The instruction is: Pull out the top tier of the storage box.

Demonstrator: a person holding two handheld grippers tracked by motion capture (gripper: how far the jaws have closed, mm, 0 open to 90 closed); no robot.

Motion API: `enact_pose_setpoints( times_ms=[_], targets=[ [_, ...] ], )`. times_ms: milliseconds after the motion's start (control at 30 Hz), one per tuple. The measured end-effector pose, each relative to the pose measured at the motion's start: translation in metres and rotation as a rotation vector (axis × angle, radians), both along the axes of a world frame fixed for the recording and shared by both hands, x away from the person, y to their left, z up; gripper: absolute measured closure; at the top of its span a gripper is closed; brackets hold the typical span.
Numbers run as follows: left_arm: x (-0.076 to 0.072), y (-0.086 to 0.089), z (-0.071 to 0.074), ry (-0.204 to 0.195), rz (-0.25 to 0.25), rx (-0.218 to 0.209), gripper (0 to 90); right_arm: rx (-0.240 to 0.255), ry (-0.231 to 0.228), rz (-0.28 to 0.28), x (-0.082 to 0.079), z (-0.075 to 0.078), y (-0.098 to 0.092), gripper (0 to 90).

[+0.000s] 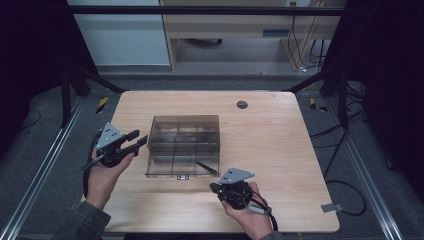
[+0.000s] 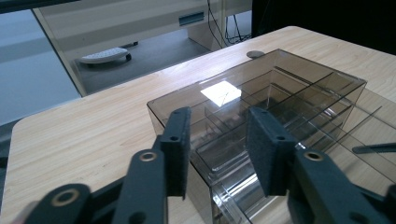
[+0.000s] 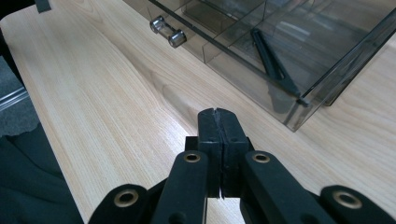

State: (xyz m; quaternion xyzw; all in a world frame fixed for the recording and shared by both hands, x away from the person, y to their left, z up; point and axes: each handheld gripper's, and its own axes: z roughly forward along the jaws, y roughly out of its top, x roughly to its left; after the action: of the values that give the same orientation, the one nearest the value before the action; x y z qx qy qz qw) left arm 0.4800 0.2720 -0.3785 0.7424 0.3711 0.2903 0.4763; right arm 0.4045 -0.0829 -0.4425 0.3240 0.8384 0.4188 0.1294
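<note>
Wooden table [image 1: 280, 150] bears smoky organizer box [image 1: 185, 131]; right gripper [image 3: 218, 122] pinched closed.

Three cameras: one overhead, two riding the grippers.
High view looks forward and down over the whole table [image 1: 280, 130]; both gripper views sit low and close, sharing the clear box [image 2: 261, 93] from its opposite sides.
</note>
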Motion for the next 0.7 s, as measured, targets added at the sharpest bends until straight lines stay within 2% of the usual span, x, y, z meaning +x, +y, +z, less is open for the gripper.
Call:
enact_pose_setpoints(
  times_ms=[200, 400, 700],
  targets=[
    [0.003, -0.004, 0.000, -0.027, 0.006, -0.010, 75.6, 0.011, 0.016, -0.006, 0.002, -0.013, 0.005, 89.3],
    [0.009, -0.010, -0.002, -0.010, -0.016, 0.004, 87.4, 0.016, 0.016, -0.013, 0.005, -0.020, 0.009, 89.5],
    [0.013, -0.021, -0.005, -0.005, -0.038, 0.031, 89.6, 0.021, 0.012, -0.020, 0.007, -0.024, 0.012, 89.7]
  ],
)
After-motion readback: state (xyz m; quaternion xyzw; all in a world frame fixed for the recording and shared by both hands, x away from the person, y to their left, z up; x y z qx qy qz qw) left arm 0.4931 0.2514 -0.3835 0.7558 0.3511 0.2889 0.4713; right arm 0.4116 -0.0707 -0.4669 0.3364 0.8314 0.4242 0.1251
